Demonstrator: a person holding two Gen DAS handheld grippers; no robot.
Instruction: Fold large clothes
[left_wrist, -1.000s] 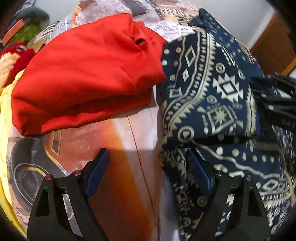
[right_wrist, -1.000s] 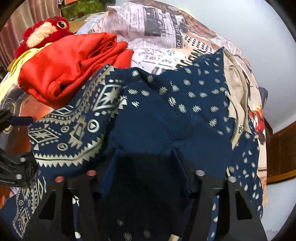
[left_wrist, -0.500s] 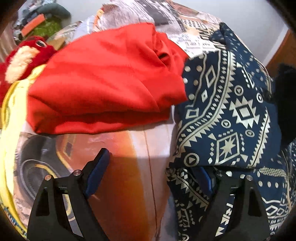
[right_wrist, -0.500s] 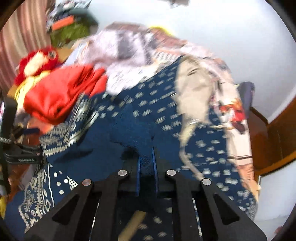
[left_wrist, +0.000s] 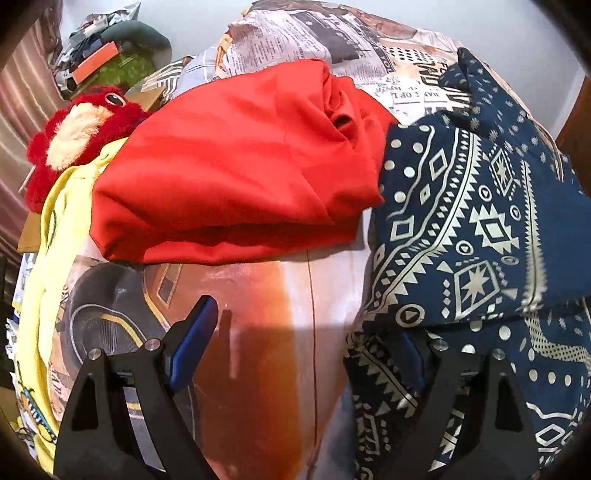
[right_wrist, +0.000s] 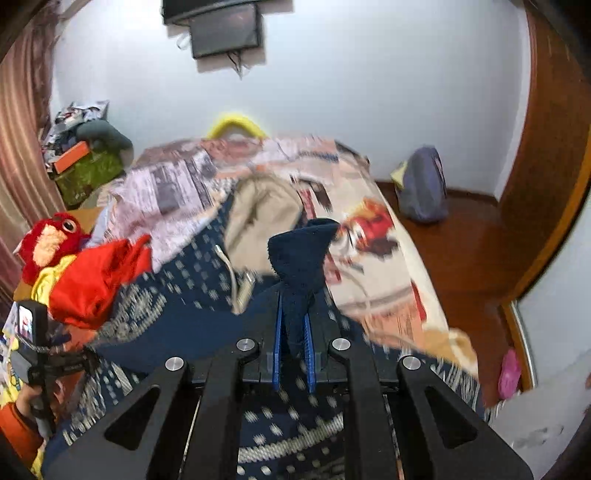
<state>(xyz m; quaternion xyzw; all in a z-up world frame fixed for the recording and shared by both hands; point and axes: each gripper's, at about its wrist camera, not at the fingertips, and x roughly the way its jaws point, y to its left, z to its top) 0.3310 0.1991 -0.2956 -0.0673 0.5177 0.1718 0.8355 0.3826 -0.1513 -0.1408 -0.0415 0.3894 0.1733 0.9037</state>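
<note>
A large navy garment with a cream pattern (left_wrist: 480, 229) lies on the bed at the right of the left wrist view. My left gripper (left_wrist: 303, 339) is open, low over the printed bedsheet (left_wrist: 258, 314); its right finger is partly under the garment's edge. In the right wrist view my right gripper (right_wrist: 293, 325) is shut on a bunched fold of the navy garment (right_wrist: 303, 251) and holds it raised above the bed. The garment's beige lining (right_wrist: 258, 218) shows beyond it.
A folded red garment (left_wrist: 236, 173) lies left of the navy one, with yellow cloth (left_wrist: 55, 229) and a red plush toy (left_wrist: 74, 136) further left. A purple bag (right_wrist: 421, 188) sits on the wooden floor by the wall. Clutter (right_wrist: 85, 155) stands at the bed's far left.
My right gripper closed on the navy garment and lifted it up, so its view now looks across the room. My left gripper drew back and stays open.
</note>
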